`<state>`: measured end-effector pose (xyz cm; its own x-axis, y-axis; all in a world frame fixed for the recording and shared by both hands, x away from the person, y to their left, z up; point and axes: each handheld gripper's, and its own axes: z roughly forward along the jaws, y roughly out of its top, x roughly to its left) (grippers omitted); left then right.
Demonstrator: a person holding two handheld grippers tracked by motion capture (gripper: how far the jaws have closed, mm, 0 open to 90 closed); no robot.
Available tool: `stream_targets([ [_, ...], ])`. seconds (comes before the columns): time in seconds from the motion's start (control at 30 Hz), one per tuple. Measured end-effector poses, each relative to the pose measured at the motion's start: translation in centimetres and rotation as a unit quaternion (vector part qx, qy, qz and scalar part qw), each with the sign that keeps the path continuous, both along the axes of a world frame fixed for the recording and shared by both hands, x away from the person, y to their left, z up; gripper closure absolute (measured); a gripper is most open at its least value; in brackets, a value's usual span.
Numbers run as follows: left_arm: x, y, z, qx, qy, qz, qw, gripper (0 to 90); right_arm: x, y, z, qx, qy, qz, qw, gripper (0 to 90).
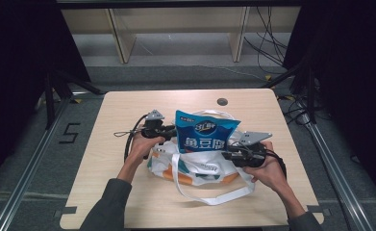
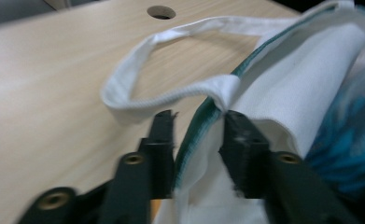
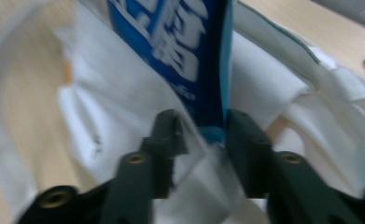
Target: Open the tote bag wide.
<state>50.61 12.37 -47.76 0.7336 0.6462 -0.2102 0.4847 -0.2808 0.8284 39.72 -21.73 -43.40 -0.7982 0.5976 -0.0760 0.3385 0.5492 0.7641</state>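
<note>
On pale wood table: floppy cloth bag.

Light wood desk with a round hole near its far edge. Grey floor all around, a "5" mark at left. Pale wooden shelf legs at the back, black cables trailing right, dark curtains either side.

Room at the edges, clutter mid-counter

We find bare counter around the white bag; its looped strap and upright blue packet block the middle.
</note>
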Motion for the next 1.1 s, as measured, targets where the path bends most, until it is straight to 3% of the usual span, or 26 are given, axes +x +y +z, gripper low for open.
stream_targets([
  [0.03, 0.2, -0.1, -0.4, 0.032, -0.005, 0.003, 0.9995, 75.5, -0.1, 0.0, 0.0, -0.013, 0.001, 0.000, 0.9999, 77.2],
  [0.07, 0.3, -0.1, -0.5, 0.043, -0.008, 0.004, 0.9990, 80.7, -0.5, -0.1, 0.1, -0.024, 0.001, 0.005, 0.9997, 80.7],
  [0.27, 0.7, -0.2, -1.2, 0.088, 0.005, 0.013, 0.9960, 85.2, -4.1, 0.1, 0.0, -0.065, 0.019, 0.051, 0.9963, 82.3],
  [0.3, 0.7, -0.2, -1.5, 0.091, 0.011, 0.015, 0.9957, 85.2, -4.6, 0.1, -0.3, -0.066, 0.017, 0.057, 0.9960, 82.4],
  [0.33, 0.9, -0.2, -1.8, 0.086, 0.015, 0.017, 0.9960, 85.2, -5.1, 0.1, -0.7, -0.071, 0.029, 0.060, 0.9952, 82.5],
  [0.4, 1.1, -0.2, -2.1, 0.085, 0.021, 0.019, 0.9960, 85.1, -5.6, 0.5, -2.5, -0.084, 0.041, 0.069, 0.9932, 82.5],
  [0.47, 1.1, -0.7, -2.5, 0.076, 0.027, 0.042, 0.9959, 85.1, -5.5, 1.2, -4.5, -0.100, 0.056, 0.088, 0.9895, 82.6],
  [0.5, 1.2, -1.0, -2.7, 0.090, 0.023, 0.040, 0.9949, 85.0, -5.6, 1.5, -4.9, -0.101, 0.072, 0.077, 0.9893, 82.6],
  [0.53, 1.3, -0.9, -2.7, 0.106, 0.025, 0.029, 0.9936, 84.8, -5.5, 1.8, -5.4, -0.105, 0.075, 0.080, 0.9885, 82.6],
  [0.57, 1.3, -1.0, -2.8, 0.098, 0.022, 0.040, 0.9941, 84.0, -5.6, 2.0, -5.6, -0.112, 0.076, 0.082, 0.9874, 82.6],
  [0.6, 1.0, -1.1, -2.7, 0.086, 0.021, 0.055, 0.9946, 82.7, -5.5, 2.1, -5.6, -0.122, 0.063, 0.084, 0.9869, 82.6],
  [0.67, 0.6, -0.4, -1.9, 0.110, 0.013, 0.036, 0.9932, 78.3, -5.9, 2.1, -5.5, -0.108, 0.080, 0.073, 0.9882, 82.1],
  [0.73, -0.4, 0.3, -0.5, 0.115, 0.002, 0.040, 0.9925, 69.1, -5.7, 1.8, -5.2, -0.095, 0.086, 0.074, 0.9889, 79.8],
  [0.77, -1.0, 0.5, 0.0, 0.099, 0.000, 0.045, 0.9941, 65.5, -5.5, 1.5, -4.8, -0.084, 0.082, 0.072, 0.9905, 74.3],
  [0.87, -3.0, 1.4, 2.2, 0.099, -0.021, 0.046, 0.9938, 60.5, -5.7, 1.1, -3.3, -0.041, 0.081, 0.064, 0.9938, 58.3],
  [0.9, -3.7, 1.6, 2.8, 0.097, -0.028, 0.039, 0.9941, 60.0, -5.8, 0.9, -2.6, -0.033, 0.068, 0.060, 0.9954, 55.1],
  [1.0, -6.3, 2.2, 4.0, 0.071, -0.041, 0.030, 0.9961, 59.2, -6.1, 0.2, -0.4, 0.009, 0.050, 0.060, 0.9969, 53.2],
  [1.07, -8.1, 2.3, 4.3, 0.036, -0.039, 0.025, 0.9983, 57.6, -5.9, -0.8, 1.4, 0.034, 0.022, 0.042, 0.9983, 53.1],
  [1.1, -8.6, 2.2, 4.4, 0.035, -0.039, 0.020, 0.9984, 56.2, -5.8, -1.2, 1.9, 0.041, 0.019, 0.030, 0.9985, 53.0],
])
